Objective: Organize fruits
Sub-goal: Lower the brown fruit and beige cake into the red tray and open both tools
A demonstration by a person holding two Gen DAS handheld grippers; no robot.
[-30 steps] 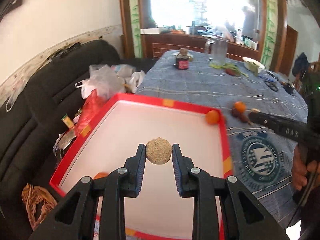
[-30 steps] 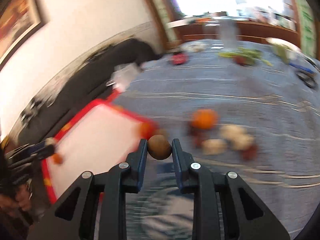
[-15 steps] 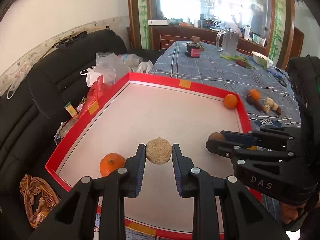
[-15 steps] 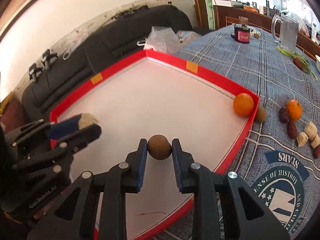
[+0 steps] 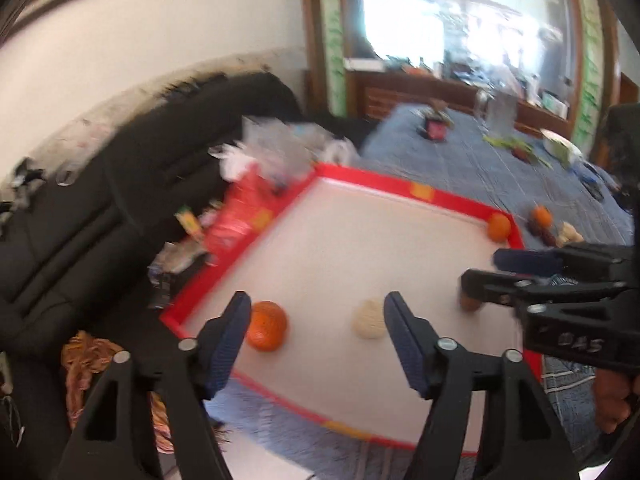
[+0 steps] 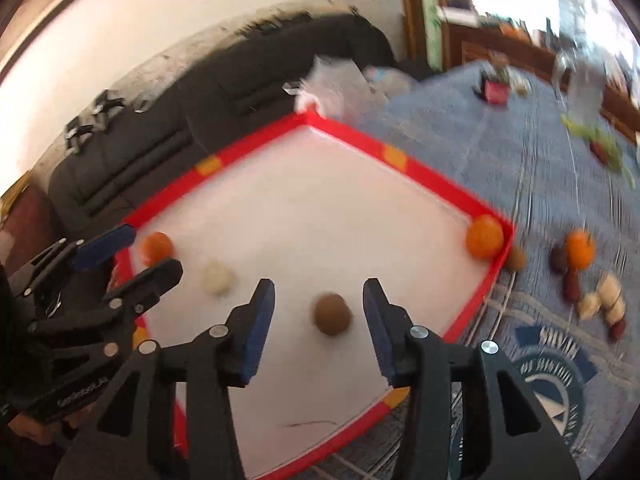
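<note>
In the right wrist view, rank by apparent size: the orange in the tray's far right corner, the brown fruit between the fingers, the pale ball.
1. Orange
2. Brown fruit
3. Pale ball
Brown fruit and ball look close; blur and nearness make that order unsure.

Your left claw (image 5: 316,320) and right claw (image 6: 318,308) are matte black plastic, each with 2 ribbed blue pads (image 5: 228,344), silver screws, and white lettering along the side.
</note>
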